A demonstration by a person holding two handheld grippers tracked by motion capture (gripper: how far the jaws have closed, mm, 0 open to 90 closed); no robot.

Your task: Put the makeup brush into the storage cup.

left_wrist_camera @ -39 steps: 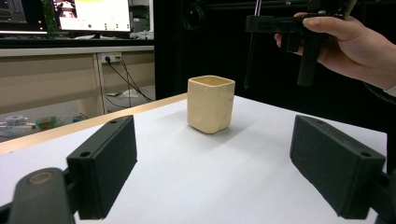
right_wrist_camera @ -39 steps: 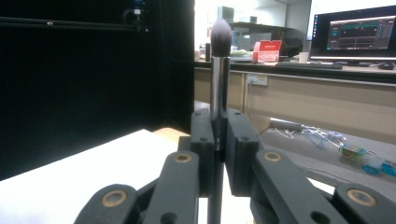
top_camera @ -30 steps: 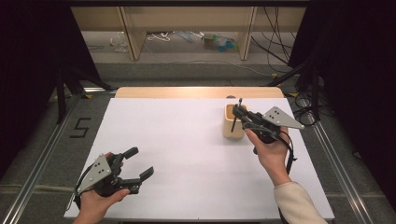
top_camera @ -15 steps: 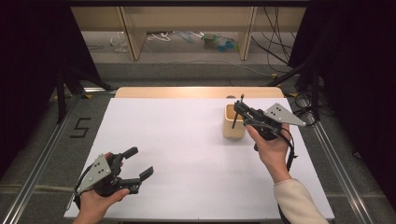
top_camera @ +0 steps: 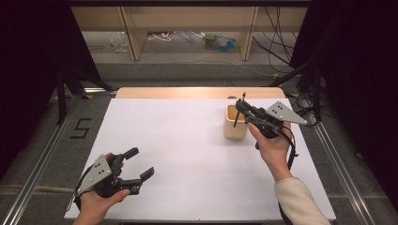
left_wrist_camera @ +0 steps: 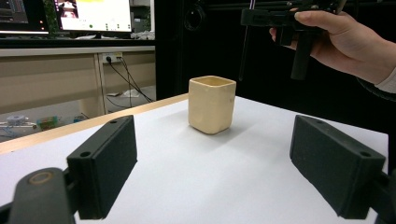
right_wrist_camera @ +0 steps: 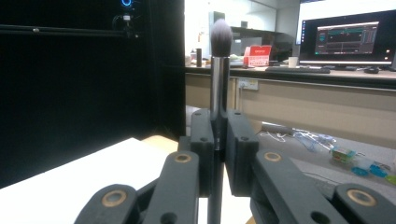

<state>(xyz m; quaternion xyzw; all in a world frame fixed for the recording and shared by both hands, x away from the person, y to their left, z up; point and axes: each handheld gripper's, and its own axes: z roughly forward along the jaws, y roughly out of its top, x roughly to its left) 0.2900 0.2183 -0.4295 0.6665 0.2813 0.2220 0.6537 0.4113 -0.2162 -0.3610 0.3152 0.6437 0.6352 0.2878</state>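
Observation:
A cream square cup (top_camera: 233, 127) stands at the right of the white table (top_camera: 187, 140); in the left gripper view the cup (left_wrist_camera: 211, 103) is straight ahead. My right gripper (top_camera: 241, 108) hovers over the cup, shut on a makeup brush (top_camera: 237, 117). The brush (right_wrist_camera: 219, 56) stands upright between the jaws, dark bristles on top. Its thin handle (left_wrist_camera: 243, 51) hangs down to about rim height beside the cup. The right gripper (left_wrist_camera: 261, 17) is held high in a hand. My left gripper (top_camera: 141, 163) rests low at the front left, open, nothing between its pads (left_wrist_camera: 105, 158).
A wooden strip (top_camera: 187, 93) borders the table's far edge. Metal rails (top_camera: 42, 159) run along both sides, with a "5" marked on the floor (top_camera: 80, 127) at the left. Shelf legs and cables (top_camera: 187, 37) lie beyond the table. Monitors (left_wrist_camera: 93, 14) stand in the background.
The right gripper with the brush has risen slightly and edged over the cup. The left gripper has stayed in place, open.

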